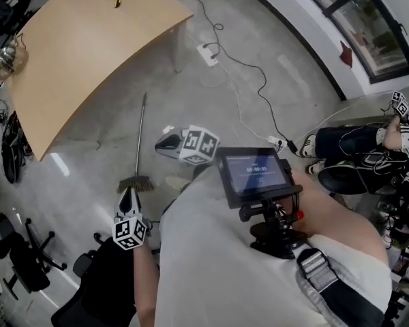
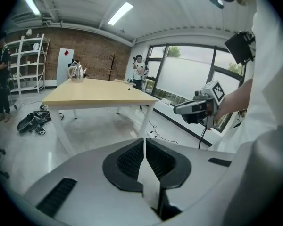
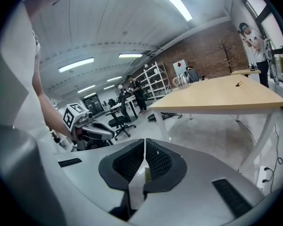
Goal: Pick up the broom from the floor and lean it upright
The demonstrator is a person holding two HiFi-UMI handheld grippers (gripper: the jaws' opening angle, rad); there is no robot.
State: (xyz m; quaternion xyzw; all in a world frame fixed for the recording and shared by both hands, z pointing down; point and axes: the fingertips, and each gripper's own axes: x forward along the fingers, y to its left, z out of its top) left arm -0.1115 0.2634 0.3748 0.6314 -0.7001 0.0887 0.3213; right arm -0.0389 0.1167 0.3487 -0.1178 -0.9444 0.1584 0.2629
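The broom (image 1: 139, 145) lies flat on the grey floor, its thin handle pointing toward the table and its brush head (image 1: 135, 182) nearest me. My left gripper (image 1: 128, 193) hovers just on my side of the brush head, jaws shut with nothing in them (image 2: 144, 141). My right gripper (image 1: 161, 142) hangs to the right of the handle, also shut and empty (image 3: 145, 144). Each gripper view shows the other gripper: the right one (image 2: 198, 108) and the left one (image 3: 87, 128). Neither gripper touches the broom.
A light wooden table (image 1: 88, 39) stands beyond the broom, a kettle (image 2: 76, 72) at its far end. A power strip with cables (image 1: 208, 52) lies past the table's corner. A black office chair (image 1: 27, 257) is at the lower left, and a seated person's legs (image 1: 354, 145) at the right.
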